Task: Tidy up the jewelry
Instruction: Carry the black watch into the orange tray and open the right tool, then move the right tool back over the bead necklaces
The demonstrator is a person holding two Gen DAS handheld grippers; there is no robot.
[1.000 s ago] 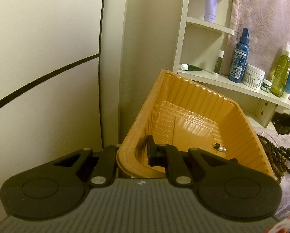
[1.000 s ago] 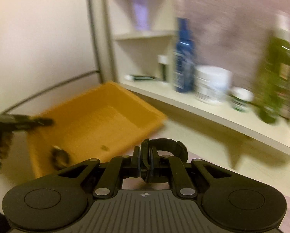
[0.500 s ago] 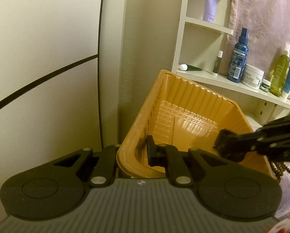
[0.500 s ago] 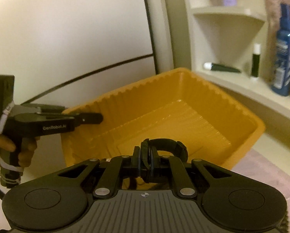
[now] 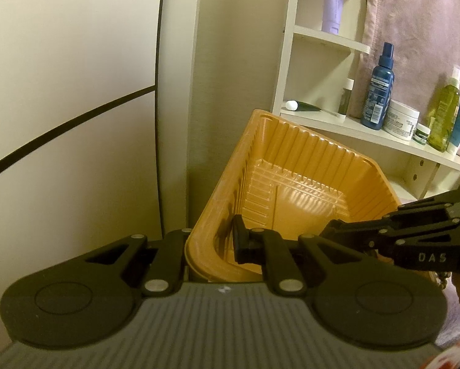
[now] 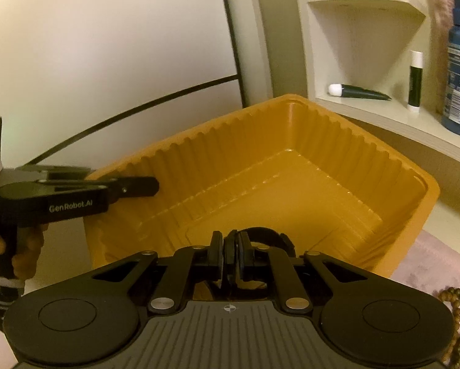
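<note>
Right wrist view: orange tray (image 6: 337, 166), right claw (image 6: 230, 252) gripping a dark ring (image 6: 263, 233) over it.

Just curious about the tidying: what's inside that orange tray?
The orange tray looks bare where visible. The right gripper, clamping a dark band, hides its near corner.

Warm, yellowish indoor light, moderately dim in both wrist views; glossy highlights sit on the ribbed floor of the orange tray (image 5: 294, 184), and a dark shadow pools in its near corner. Strong fisheye distortion: the dark line on the wall panel (image 5: 70, 70) bows into a curve, the white shelf unit (image 5: 331, 123) leans, and the frame corners go black. The left view is fairly sharp at mid-range, while the right view is softer, with smeared edges on the blue bottle (image 6: 459, 70) at the right margin and the beads (image 6: 454, 301) at lower right out of focus.
</note>
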